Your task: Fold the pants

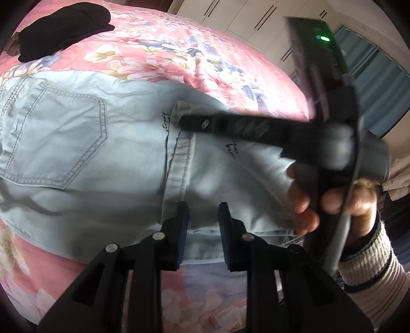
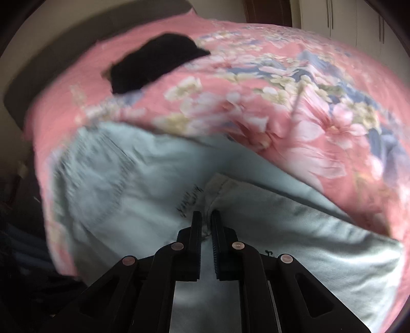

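Pale blue pants [image 1: 84, 143] lie spread across the bed [image 1: 205, 51], on its pink floral cover, back pocket [image 1: 53, 138] facing up on the left side of the left wrist view. One hem [image 1: 179, 153] is folded over onto the seat area, small black handwriting showing beside it.

Left gripper [image 1: 203, 230] hovers low over the near edge of the pants, jaws parted with a clear gap and only fabric seen between them, nothing gripped. Its blue pads [image 1: 183, 230] stand apart, just above the cloth.

Right gripper [image 2: 205, 225], seen from its own camera, points down at the folded hem, jaws drawn narrow with just a slim gap. The view is smeared by blur, and whether cloth is pinched between them or merely behind them, I cannot tell. In the left wrist view the same tool reaches in from the right, its black fingers [image 1: 205, 124] lying across the hem, held by the person's right hand [image 1: 333, 199] in a striped knitted cuff.

Far up the bed, well apart from the pants, sits a dark folded garment [image 1: 64, 30]. White wardrobe doors [image 1: 243, 18] and a blue curtain [image 1: 379, 84] stand behind.
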`<state>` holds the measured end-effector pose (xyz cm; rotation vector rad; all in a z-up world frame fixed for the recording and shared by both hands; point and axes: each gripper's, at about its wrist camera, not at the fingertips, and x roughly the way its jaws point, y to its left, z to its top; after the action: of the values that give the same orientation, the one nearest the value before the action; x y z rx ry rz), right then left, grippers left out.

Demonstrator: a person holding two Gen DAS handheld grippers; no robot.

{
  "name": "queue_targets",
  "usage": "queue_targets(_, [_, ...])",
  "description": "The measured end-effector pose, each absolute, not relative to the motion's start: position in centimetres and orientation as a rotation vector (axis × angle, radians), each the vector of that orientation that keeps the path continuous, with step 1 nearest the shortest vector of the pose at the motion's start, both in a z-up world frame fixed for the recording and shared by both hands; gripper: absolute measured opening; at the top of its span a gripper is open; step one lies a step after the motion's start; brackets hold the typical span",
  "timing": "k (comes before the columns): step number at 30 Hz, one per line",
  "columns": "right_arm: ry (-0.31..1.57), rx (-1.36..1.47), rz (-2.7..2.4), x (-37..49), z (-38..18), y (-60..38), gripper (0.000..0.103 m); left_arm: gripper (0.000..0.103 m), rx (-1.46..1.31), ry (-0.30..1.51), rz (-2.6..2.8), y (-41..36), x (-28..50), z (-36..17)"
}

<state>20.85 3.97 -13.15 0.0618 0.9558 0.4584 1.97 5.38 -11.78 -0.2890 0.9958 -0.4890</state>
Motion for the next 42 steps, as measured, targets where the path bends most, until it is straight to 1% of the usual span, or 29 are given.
queue_targets(2, [0.930,0.134,0.433,20.7,-12.3,2.3,0.011,0.023,-0.294,0.999,-0.492,5.4,2.1,-11.8])
queue_targets(4, [0.929,0.116,0.398,20.3,-11.9,1.9,0.011,0.024,-0.286,0.996,-0.493,5.3,2.1,-11.7])
queue_targets(9, [0.975,-0.087,0.373,20.4,-13.3,4.6,0.011,0.025,-0.294,0.997,-0.495,5.3,2.3,-11.7])
queue_targets(15, [0.977,-0.207,0.358,20.7,-14.6,7.3,0.011,0.026,-0.292,0.998,-0.493,5.4,2.3,-11.6])
queue_targets(18, [0.973,-0.114,0.389,20.5,-13.7,5.6,0.011,0.029,-0.293,0.994,-0.510,5.3,2.1,-11.5])
queue_targets(20, [0.919,-0.093,0.404,19.7,-12.3,5.0,0.011,0.033,-0.287,0.987,-0.515,5.2,2.0,-11.6])
queue_targets(22, [0.904,-0.116,0.375,20.3,-12.2,5.3,0.011,0.033,-0.285,0.995,-0.515,5.1,2.0,-11.7])
queue_targets(27, [0.992,-0.060,0.359,23.2,-14.6,5.7,0.010,0.033,-0.299,1.029,-0.511,5.4,1.8,-12.3])
queue_targets(31, [0.964,0.016,0.353,22.4,-13.3,4.8,0.011,0.033,-0.322,1.029,-0.538,6.4,0.9,-11.9])
queue_targets(33, [0.931,0.010,0.379,20.7,-12.2,4.2,0.011,0.039,-0.331,0.985,-0.542,7.4,0.2,-10.9])
queue_targets(34, [0.924,0.015,0.395,19.8,-11.8,3.7,0.011,0.047,-0.341,0.961,-0.529,8.1,-0.1,-10.4])
queue_targets(35, [0.926,0.028,0.416,18.4,-11.6,3.2,0.011,0.059,-0.365,0.928,-0.501,9.3,-0.3,-9.8])
queue_targets(36, [0.932,0.040,0.441,17.4,-11.7,2.7,0.011,0.064,-0.383,0.911,-0.480,10.1,-0.4,-9.6])
queue_targets(37, [0.943,0.041,0.461,16.2,-11.9,2.5,0.011,0.066,-0.408,0.893,-0.451,11.0,-0.4,-9.4])
queue_targets(40, [0.995,0.003,0.482,13.1,-14.0,2.6,0.011,0.066,-0.476,0.865,-0.361,13.9,-0.1,-9.2])
queue_targets(41, [1.034,-0.038,0.481,12.3,-15.2,3.2,0.011,0.066,-0.500,0.866,-0.334,14.7,0.0,-9.3])
queue_targets(42, [1.027,-0.085,0.464,11.6,-15.8,3.7,0.012,0.066,-0.523,0.865,-0.312,15.4,0.1,-9.3])
